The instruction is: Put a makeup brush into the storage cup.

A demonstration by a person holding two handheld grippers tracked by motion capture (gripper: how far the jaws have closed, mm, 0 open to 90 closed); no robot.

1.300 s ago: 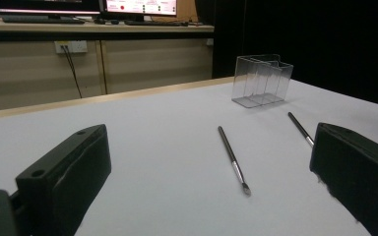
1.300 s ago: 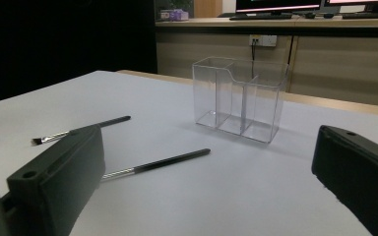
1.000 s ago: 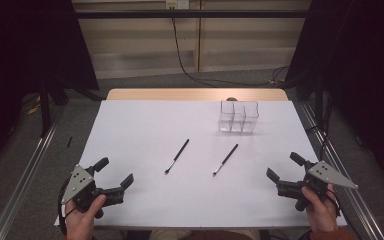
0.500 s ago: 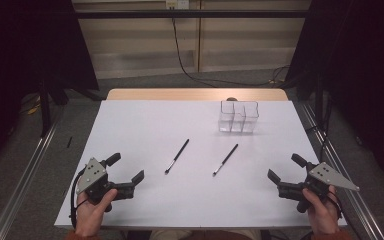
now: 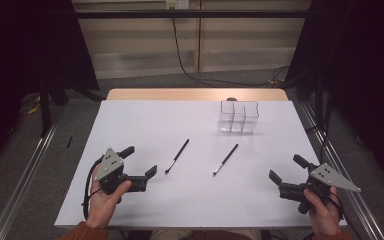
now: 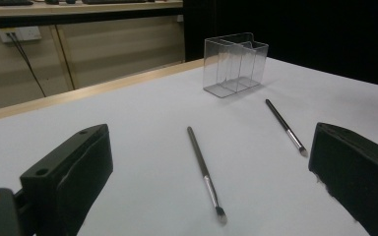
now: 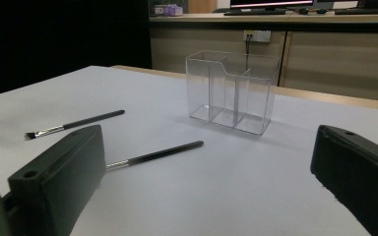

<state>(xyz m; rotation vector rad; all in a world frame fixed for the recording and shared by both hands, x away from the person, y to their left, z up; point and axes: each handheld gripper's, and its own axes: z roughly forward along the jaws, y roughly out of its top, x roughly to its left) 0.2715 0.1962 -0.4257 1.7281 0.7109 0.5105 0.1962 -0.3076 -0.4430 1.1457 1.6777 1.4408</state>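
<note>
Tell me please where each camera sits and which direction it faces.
High view: above the person's side, looking forward and down; both hands, left tongs, right tongs.
Left gripper view: rides the left tongs, facing two makeup brushes and a clear organizer; own jaws.
Right gripper view: rides the right tongs; own jaws.
Shared: brushes, organizer, white table.

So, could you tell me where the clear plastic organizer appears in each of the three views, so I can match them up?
High view: the clear plastic organizer stands right of centre near the table's far edge.
Left gripper view: the organizer is in the upper middle, beyond both brushes.
Right gripper view: the organizer is at centre, large and close.
Shared landmark: the brush nearer the organizer lies on the white table in every view.
</note>
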